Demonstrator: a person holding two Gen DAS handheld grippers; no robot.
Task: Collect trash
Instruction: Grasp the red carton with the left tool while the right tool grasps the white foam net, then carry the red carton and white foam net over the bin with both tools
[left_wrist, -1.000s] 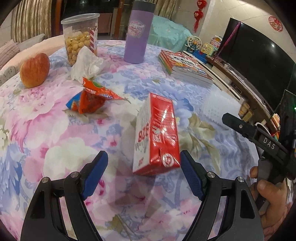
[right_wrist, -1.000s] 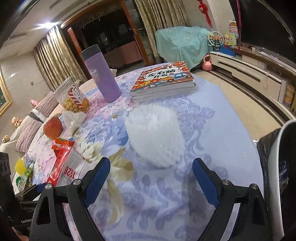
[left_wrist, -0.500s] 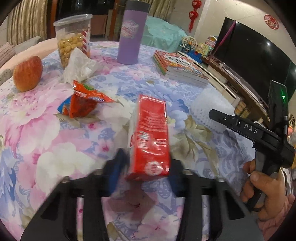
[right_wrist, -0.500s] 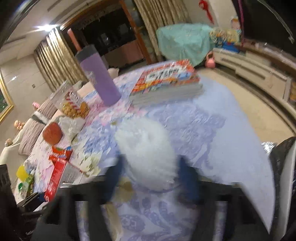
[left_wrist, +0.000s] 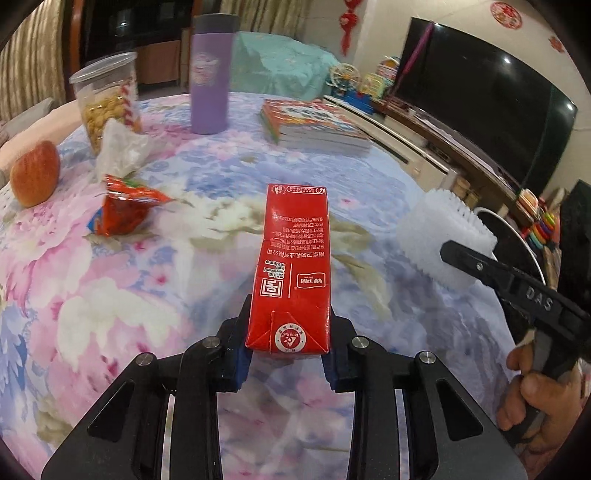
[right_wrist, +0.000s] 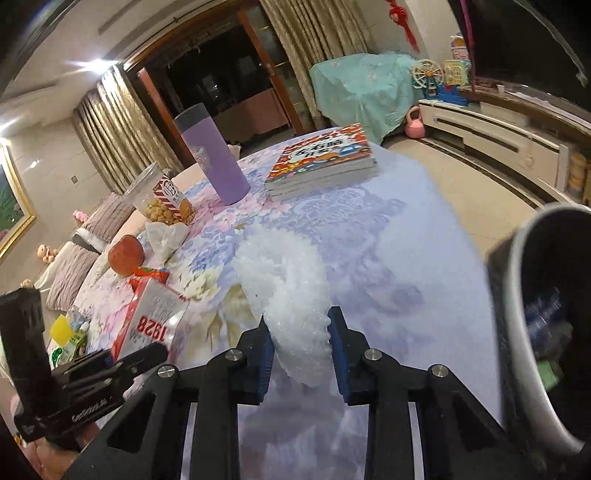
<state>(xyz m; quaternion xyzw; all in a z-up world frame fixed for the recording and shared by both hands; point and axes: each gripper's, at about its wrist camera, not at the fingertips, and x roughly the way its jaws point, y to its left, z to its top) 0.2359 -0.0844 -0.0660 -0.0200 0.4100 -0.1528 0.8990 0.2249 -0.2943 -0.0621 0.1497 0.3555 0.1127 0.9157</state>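
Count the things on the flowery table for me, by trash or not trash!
Trash: 4 (red carton, foam net, snack wrapper, crumpled tissue)
Not trash: 4 (apple, snack jar, purple bottle, book stack)
Total: 8

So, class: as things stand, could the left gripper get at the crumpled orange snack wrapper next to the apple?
Probably not yet. The left gripper is shut on the red carton, so its jaws are occupied. The snack wrapper lies in the open on the tablecloth, nothing blocking it; once the carton is dropped, reach looks likely.
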